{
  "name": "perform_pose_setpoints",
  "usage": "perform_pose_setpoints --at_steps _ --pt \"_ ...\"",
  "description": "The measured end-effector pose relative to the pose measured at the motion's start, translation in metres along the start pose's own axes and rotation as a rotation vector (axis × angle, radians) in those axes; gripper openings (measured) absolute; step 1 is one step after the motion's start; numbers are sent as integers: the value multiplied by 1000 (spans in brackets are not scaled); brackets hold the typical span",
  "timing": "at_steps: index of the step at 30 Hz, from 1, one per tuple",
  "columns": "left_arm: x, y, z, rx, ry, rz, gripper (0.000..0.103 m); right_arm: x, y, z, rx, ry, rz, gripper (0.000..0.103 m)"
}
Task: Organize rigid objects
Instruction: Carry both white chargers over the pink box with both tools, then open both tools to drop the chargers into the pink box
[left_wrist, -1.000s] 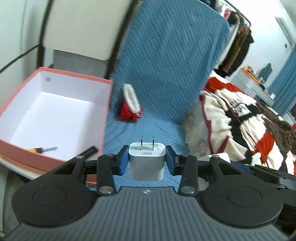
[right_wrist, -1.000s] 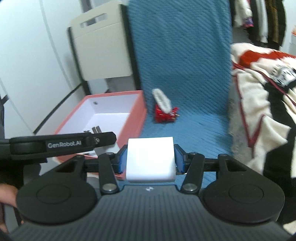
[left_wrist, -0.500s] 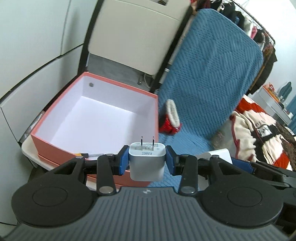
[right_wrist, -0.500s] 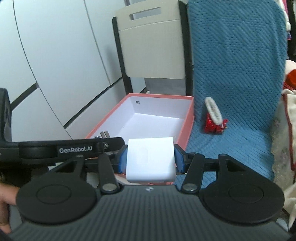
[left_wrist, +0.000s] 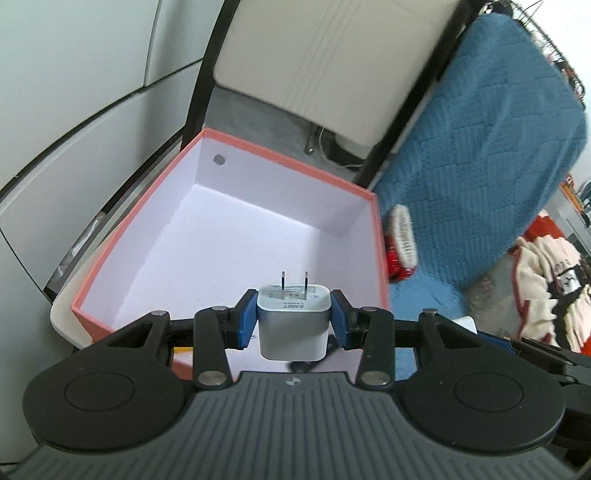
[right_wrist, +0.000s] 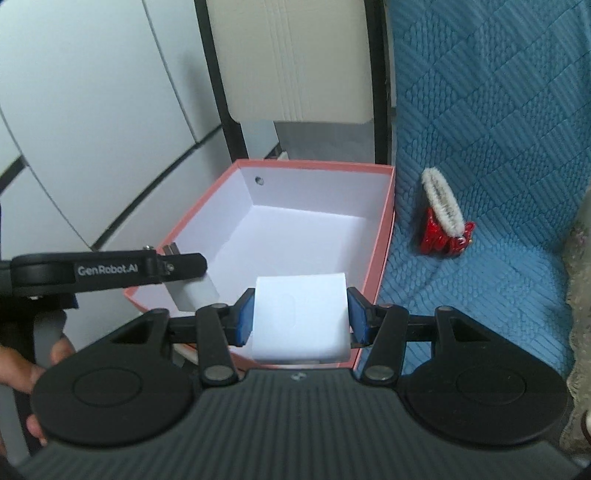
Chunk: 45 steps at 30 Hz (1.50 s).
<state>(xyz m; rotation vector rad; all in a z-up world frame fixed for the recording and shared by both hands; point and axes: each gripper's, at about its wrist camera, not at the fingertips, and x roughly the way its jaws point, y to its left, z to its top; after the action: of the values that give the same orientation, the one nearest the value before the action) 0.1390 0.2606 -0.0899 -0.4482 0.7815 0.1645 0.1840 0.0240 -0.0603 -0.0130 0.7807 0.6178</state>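
Your left gripper (left_wrist: 293, 324) clamps the wall charger (left_wrist: 293, 325) above the pink box (left_wrist: 380, 236); your right gripper (right_wrist: 300, 320) pinches the white block (right_wrist: 301, 317) over its near edge. Neither dropped yet; the red ornament (right_wrist: 445, 221) waits at two o'clock.

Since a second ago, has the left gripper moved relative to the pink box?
Yes. The left gripper, shut on the charger, has swung left from above the blue cloth to over the pink box.

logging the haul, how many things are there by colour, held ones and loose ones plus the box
white: 2, the wall charger in the left hand-held gripper and the white block in the right hand-held gripper
red: 1, the red ornament on the blue cover
pink: 1, the open box
total: 4
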Motion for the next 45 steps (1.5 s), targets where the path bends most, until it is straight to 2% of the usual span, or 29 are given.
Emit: perform_pose_setpoints --at_steps 12,21,25,27,30,37,45 --pt "85 50 16 -44 130 35 47 89 6 -1 5 130 -12 54" --pt "104 67 11 -60 166 54 47 116 2 -2 -7 184 -32 54" --pt "103 71 12 -72 172 53 48 113 3 0 -21 173 -13 53" --pt "101 70 12 -69 177 58 49 108 8 1 -47 163 -21 58" --pt "93 69 14 -78 171 54 52 101 10 0 -49 159 -17 58" --pt "58 49 14 -43 99 43 53 72 10 -2 -44 111 1 58" --pt "9 18 7 -6 6 27 53 16 4 -3 -46 13 -7 58"
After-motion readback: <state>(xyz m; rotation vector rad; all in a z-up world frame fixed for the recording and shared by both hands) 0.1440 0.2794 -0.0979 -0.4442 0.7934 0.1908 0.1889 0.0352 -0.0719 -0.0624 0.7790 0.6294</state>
